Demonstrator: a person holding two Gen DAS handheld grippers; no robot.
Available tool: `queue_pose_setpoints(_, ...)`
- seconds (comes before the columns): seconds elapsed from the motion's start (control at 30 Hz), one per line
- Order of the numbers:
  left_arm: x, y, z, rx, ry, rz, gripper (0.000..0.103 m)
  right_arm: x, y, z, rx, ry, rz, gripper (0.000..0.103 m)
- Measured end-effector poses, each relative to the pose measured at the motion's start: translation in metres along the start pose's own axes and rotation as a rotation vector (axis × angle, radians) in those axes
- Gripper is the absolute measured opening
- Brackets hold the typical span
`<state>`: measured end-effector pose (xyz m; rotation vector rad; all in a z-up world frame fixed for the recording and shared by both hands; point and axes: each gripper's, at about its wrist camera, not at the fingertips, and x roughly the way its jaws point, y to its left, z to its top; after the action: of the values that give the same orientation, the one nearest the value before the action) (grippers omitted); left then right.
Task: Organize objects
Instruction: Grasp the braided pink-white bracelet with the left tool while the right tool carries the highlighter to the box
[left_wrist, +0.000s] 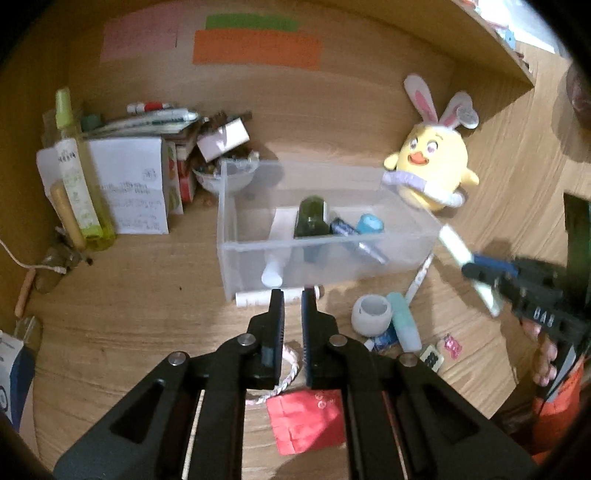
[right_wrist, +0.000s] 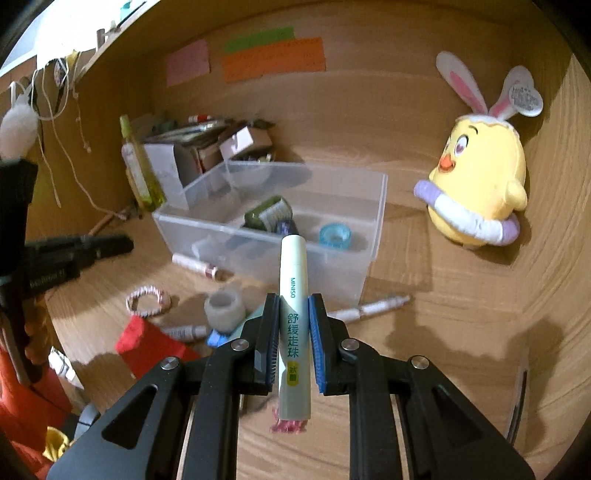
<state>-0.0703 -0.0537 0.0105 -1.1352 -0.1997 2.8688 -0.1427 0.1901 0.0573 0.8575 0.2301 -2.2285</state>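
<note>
Roll-on tube (right_wrist: 293, 325), pale green with MINISO printed on it, is clamped upright between the blue pads of the right claw (right_wrist: 294, 306), its cap end pointing ahead toward the clear plastic bin (right_wrist: 373, 236). That bin sits on the wooden desk (right_wrist: 443, 332) just beyond the claw's tips and holds a dark green bottle (right_wrist: 267, 214) and a blue tape roll (right_wrist: 335, 233). Past the claw's right side a yellow chick toy (right_wrist: 480, 177) with rabbit ears stands against the back wall. To its left, on the desk, lie a white cup-shaped holder (right_wrist: 225, 304), a red packet (right_wrist: 147, 345) and a twisted pink-and-white hair tie (right_wrist: 148, 301).

The left claw (left_wrist: 293, 299) holds nothing, its jaws nearly together with a narrow gap between them. It hovers just short of the bin's near wall, where a white tube (left_wrist: 255, 298) lies on the desk directly ahead of its tips. The red packet lies under its fingers.
</note>
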Motion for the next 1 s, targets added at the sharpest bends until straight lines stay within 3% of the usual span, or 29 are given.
queue_pose_setpoints(0.27, 0.05, 0.01, -0.025, -0.018, 0.206, -0.002, 0.012, 0.007, -0.005, 0.029, 0.025, -0.049, 0.003, 0.014)
queue_pose_setpoints(0.3, 0.054, 0.011, -0.027, -0.021, 0.22, -0.005, 0.015, 0.007, -0.005, 0.032, 0.023, -0.053, 0.004, 0.014)
queue_pose_setpoints(0.33, 0.056, 0.012, -0.028, -0.027, 0.219, -0.011, 0.026, 0.008, -0.004, 0.036, 0.02, -0.057, 0.004, 0.014)
queue_pose_setpoints(0.4, 0.059, 0.012, -0.028, -0.027, 0.222, -0.006, 0.032, 0.01, -0.002, 0.042, 0.01, -0.064, 0.003, 0.014)
queue_pose_setpoints(0.53, 0.068, 0.008, -0.026, 0.001, 0.212, 0.015, 0.029, 0.015, 0.001, 0.052, -0.002, -0.07, -0.002, 0.014)
queue_pose_setpoints(0.6, 0.071, 0.005, -0.025, 0.018, 0.209, 0.023, 0.011, 0.019, 0.001, 0.058, -0.008, -0.07, -0.01, 0.014)
queue_pose_setpoints(0.8, 0.071, 0.002, -0.025, 0.039, 0.193, 0.032, 0.01, 0.03, -0.002, 0.079, -0.018, -0.069, -0.03, 0.014)
queue_pose_setpoints(1.0, 0.046, 0.003, -0.019, 0.005, 0.136, 0.014, 0.01, 0.046, -0.009, 0.097, -0.021, -0.05, -0.057, 0.014)
